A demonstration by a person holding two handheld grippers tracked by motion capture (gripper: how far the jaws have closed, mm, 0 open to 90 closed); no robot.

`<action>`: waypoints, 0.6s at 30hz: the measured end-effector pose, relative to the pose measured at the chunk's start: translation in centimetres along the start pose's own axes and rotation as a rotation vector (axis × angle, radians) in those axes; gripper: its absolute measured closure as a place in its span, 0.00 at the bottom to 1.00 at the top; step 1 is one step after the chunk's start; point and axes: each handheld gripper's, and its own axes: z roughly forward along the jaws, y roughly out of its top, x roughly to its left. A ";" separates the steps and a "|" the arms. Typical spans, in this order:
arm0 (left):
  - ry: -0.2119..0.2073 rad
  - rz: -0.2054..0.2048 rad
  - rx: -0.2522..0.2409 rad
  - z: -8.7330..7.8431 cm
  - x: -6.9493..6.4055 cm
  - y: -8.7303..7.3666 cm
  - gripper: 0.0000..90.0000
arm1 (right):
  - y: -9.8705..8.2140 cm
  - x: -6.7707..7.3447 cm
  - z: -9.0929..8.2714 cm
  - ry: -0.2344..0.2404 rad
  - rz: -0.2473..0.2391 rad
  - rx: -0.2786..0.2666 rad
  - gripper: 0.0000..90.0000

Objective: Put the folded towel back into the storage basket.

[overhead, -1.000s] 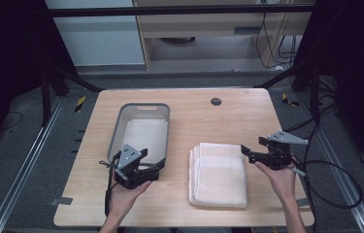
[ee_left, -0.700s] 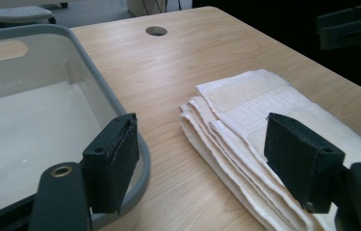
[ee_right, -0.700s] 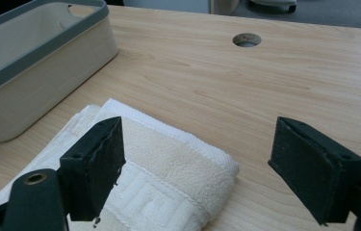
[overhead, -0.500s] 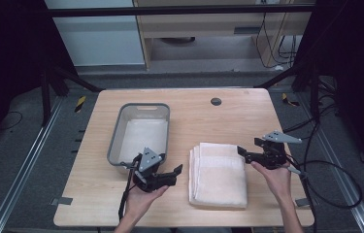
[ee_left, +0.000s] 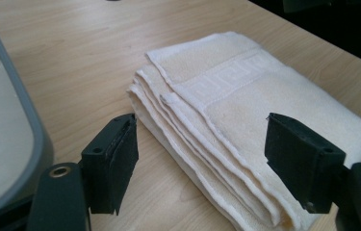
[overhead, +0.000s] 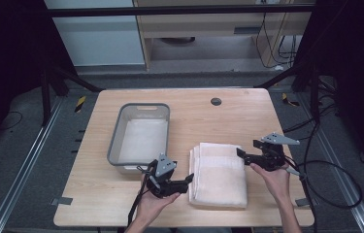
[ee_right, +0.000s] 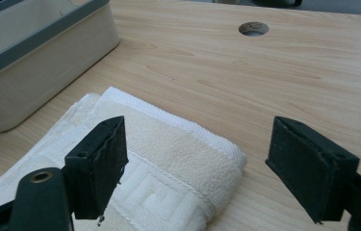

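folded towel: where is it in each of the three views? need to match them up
High view: folded towel lies on the table's near right part, between the two grippers.
Left gripper view: folded towel runs from centre to lower right, layered edge facing the camera.
Right gripper view: folded towel sits lower left, its corner between the fingers.
Shared landmark: the grey bin beside it.

Both forearms come in from the near edge. The left hand (overhead: 151, 204) holds the left claw (overhead: 187, 180) low and pointing rightward, its jaws standing wide apart with nothing pressed between them. The right hand (overhead: 273, 175) holds the right claw (overhead: 239, 152) pointing leftward, jaws likewise spread.
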 end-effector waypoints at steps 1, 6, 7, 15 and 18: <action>-0.001 0.000 0.005 0.2 -0.1 -0.1 0.30 | 0.0 0.1 0.0 0.002 -0.001 0.000 0.24; -0.007 0.000 0.028 0.8 -0.3 -0.6 0.30 | -0.3 0.1 0.4 0.002 -0.012 0.016 0.25; -0.008 -0.001 0.036 1.0 -0.4 -0.8 0.30 | -0.5 0.1 0.6 0.010 -0.005 0.016 0.25; -0.018 0.009 0.070 2.1 -1.1 -1.4 0.29 | -1.5 -0.6 1.2 0.009 0.029 0.048 0.25; -0.017 0.013 0.086 2.5 -1.2 -1.7 0.28 | -1.8 -0.8 1.5 0.005 0.027 0.061 0.25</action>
